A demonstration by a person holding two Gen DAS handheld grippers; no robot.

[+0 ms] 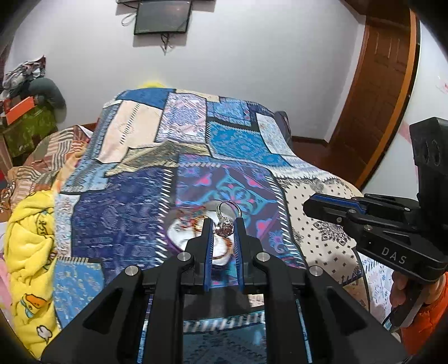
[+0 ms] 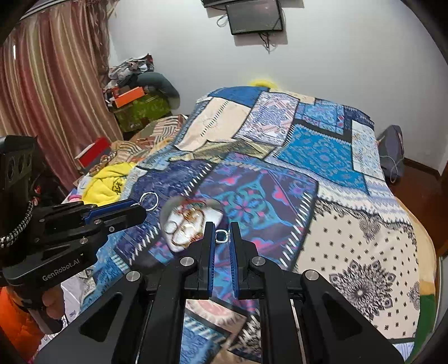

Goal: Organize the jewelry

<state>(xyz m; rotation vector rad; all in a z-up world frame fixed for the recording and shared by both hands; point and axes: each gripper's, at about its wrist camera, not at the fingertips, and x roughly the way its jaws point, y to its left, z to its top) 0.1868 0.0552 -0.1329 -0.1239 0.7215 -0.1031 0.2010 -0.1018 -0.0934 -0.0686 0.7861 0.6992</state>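
Holding a small, light, slippery ring (image 1: 225, 221) by its stone above the dish (image 1: 179, 232) on the bed (image 1: 126, 201), the left gripper (image 1: 223, 224) was clamped, while the right gripper (image 2: 222, 236) pinched a small blue-stoned piece (image 2: 221, 236).

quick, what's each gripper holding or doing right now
left gripper: closed on a silver ring with a purple stone.
right gripper: closed on a small dark-stoned ring.

The heart-shaped box (image 1: 179, 238) is motion-blurred in both views, so the jewelry in it reads only as gold and red smears; the left gripper (image 1: 222, 224) covers its near part. In the right wrist view the small blue-stoned piece (image 2: 221, 236) between the right gripper (image 2: 222, 238) fingers is too small to identify; the wall screen (image 2: 254, 16) is cut by the top edge.
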